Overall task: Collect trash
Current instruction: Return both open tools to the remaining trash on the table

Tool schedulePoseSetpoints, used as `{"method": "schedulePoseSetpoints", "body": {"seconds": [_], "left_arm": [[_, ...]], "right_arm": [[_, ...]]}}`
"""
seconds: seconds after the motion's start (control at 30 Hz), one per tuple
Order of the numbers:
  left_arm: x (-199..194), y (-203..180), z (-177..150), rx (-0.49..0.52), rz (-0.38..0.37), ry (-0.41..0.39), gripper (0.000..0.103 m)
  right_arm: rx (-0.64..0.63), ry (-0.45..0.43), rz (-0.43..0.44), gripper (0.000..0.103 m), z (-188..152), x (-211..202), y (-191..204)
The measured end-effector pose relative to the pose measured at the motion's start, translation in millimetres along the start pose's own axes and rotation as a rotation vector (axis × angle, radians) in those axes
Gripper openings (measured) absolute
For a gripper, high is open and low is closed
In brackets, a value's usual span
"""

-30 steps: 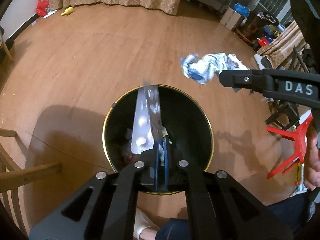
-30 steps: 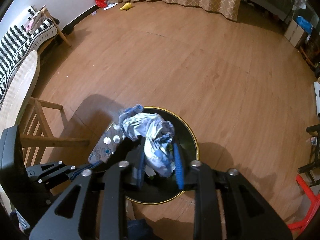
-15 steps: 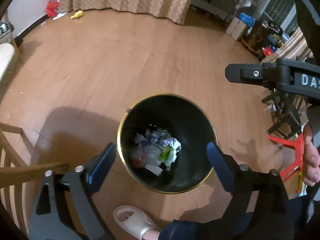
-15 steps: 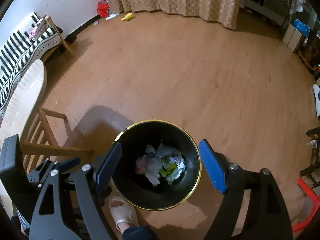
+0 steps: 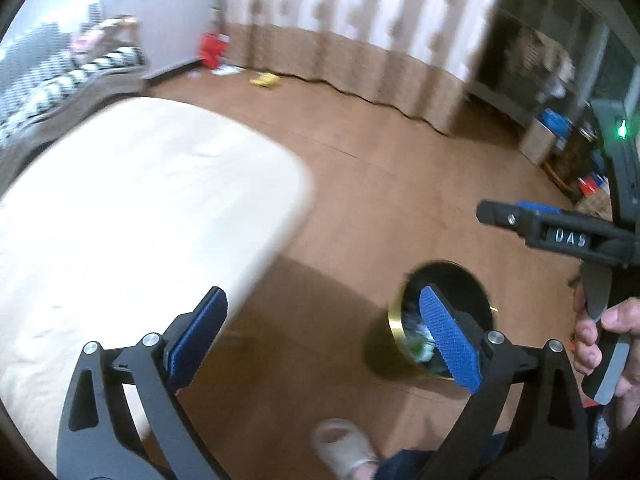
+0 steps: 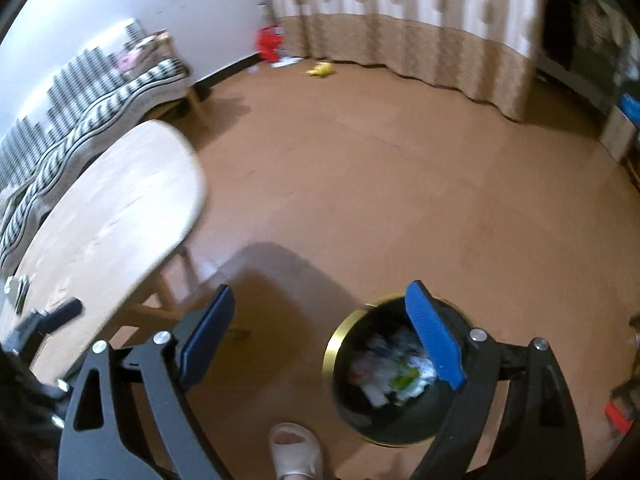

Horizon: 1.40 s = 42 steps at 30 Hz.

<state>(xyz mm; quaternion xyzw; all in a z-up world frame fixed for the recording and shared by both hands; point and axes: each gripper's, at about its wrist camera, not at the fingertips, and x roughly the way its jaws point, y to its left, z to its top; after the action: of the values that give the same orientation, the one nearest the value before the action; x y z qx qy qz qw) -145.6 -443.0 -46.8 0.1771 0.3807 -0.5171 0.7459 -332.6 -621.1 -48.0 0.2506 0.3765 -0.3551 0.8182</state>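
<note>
Dim indoor light, motion blur, fisheye-warped edges.

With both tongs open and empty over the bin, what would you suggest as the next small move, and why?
Probably swing toward the table to look for more trash: left tongs and right tongs hold nothing, and the bin holds crumpled trash.

Your left claw (image 5: 322, 338) is spread wide, its blue pads far apart and nothing between them. Your right claw (image 6: 322, 334) is spread just as wide and empty. In the left wrist view your right hand (image 5: 608, 344) sits at 3 o'clock, fingers wrapped round the handle. Your slippered foot (image 6: 296, 454) shows at 6 o'clock.
</note>
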Motion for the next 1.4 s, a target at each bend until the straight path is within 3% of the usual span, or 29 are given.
{"method": "schedulePoseSetpoints", "body": {"seconds": [0.27, 0.53, 0.6, 0.67, 0.8, 1.0, 1.1, 1.17, 1.2, 1.23, 1.4], "left_arm": [[-92.6, 182.2, -37.3, -0.194, 0.309, -0.055, 0.095], [-172.3, 339.8, -96.3, -0.358, 0.617, -0.063, 0.095], [-182.0, 374.3, -103.6, -0.394, 0.663, -0.062, 0.095], [-187.9, 404.4, -111.3, -0.448, 0.676, -0.062, 0.095], [-181.6, 445.6, -110.4, -0.518, 0.626, -0.072, 0.095], [-150.4, 473.5, -95.9, -0.474, 0.623, -0.05, 0.095], [-138.1, 475.9, -85.9, -0.418, 0.652, -0.048, 0.095], [-135.5, 478.1, -79.7, -0.391, 0.643, -0.054, 0.083], [-135.8, 480.3, -79.7, -0.389, 0.637, -0.052, 0.054], [-138.6, 482.7, -79.5, -0.4, 0.623, -0.049, 0.049], [-176.9, 490.3, -99.2, -0.486, 0.579, -0.118, 0.047]], "right_arm": [[-0.185, 0.007, 0.166, 0.084, 12.3, 13.0, 171.2], [-0.381, 0.089, 0.343, 0.084, -15.8, 39.9, 367.7], [-0.437, 0.111, 0.376, 0.084, -28.9, 48.3, 412.4], [-0.495, 0.13, 0.39, 0.084, -41.8, 56.4, 446.0], [-0.585, 0.172, 0.413, 0.084, -66.0, 74.3, 499.8], [-0.627, 0.22, 0.418, 0.086, -82.5, 95.8, 543.8], [-0.662, 0.194, 0.411, 0.088, -86.5, 92.2, 547.0], [-0.68, 0.183, 0.411, 0.09, -88.9, 91.9, 552.5], [-0.689, 0.175, 0.411, 0.09, -89.6, 91.3, 556.8], [-0.693, 0.171, 0.412, 0.091, -90.8, 92.4, 558.0], [-0.708, 0.16, 0.427, 0.096, -96.4, 96.7, 570.0]]}}
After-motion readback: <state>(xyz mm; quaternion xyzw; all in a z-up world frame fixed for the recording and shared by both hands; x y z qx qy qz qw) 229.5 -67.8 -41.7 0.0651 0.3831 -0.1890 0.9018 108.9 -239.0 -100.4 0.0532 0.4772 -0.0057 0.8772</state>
